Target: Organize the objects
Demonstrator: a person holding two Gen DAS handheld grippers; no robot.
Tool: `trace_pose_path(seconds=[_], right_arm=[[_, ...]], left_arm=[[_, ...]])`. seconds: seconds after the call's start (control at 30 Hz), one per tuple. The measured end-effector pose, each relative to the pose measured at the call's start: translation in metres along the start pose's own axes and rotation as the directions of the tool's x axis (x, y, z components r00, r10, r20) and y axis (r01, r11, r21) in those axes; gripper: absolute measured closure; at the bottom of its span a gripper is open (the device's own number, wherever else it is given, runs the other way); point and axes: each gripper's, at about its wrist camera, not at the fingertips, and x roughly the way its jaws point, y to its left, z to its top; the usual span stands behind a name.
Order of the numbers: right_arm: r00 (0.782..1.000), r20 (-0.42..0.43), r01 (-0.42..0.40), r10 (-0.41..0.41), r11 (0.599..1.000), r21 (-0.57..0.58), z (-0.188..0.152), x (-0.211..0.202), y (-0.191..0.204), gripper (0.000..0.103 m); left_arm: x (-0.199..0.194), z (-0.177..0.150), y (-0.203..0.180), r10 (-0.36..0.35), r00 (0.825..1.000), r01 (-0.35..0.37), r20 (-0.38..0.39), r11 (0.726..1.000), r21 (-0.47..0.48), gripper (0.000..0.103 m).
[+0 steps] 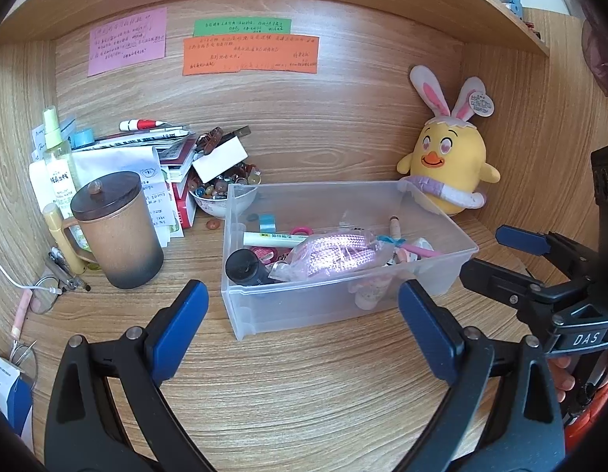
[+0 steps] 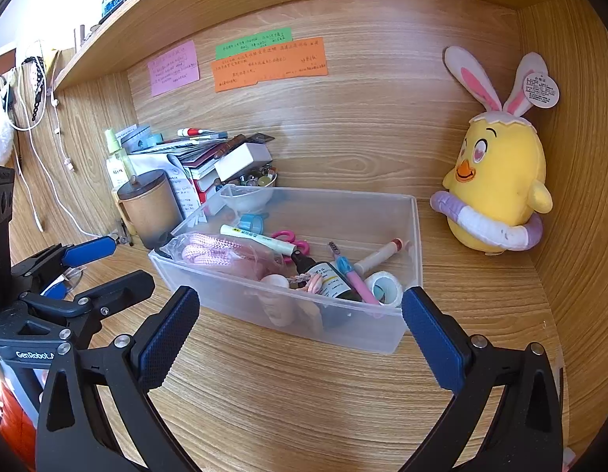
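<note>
A clear plastic bin (image 1: 441, 216) (image 2: 416, 236) stands on the wooden desk in front of both grippers. It holds a pink mesh pouch in a plastic bag (image 1: 335, 253) (image 2: 221, 255), a dark bottle (image 1: 245, 267) (image 2: 327, 279), a white marker (image 1: 272, 239) (image 2: 256, 238), pink scissors (image 1: 302, 231) (image 2: 288, 238), a pink pen (image 2: 357, 279) and a tape roll (image 2: 384, 287). My left gripper (image 1: 304, 314) (image 2: 133, 261) is open and empty just short of the bin's near left corner. Near the bin's right corner, my right gripper (image 2: 302, 314) (image 1: 482, 251) is open, holding nothing.
A yellow plush chick (image 1: 445, 165) (image 2: 500, 181) sits in the back right corner. At back left are a brown lidded mug (image 1: 115, 228) (image 2: 150, 204), a bowl of beads (image 1: 213, 192), a pile of books and papers (image 1: 146, 153), a spray bottle (image 1: 58, 157) and glasses (image 1: 48, 291). A shelf overhangs.
</note>
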Motion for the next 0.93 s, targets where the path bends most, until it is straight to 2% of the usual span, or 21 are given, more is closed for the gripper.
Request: trace_pose_path(seconds=[0.93], right_arm=[[1.0, -0.002, -0.003, 0.003, 1.0, 0.001, -0.0001, 0.0034, 0.0027, 0.0]], left_arm=[[-0.0051, 0.0002, -0.0066, -0.016, 0.999, 0.015, 0.03, 0.999, 0.033, 0.005]])
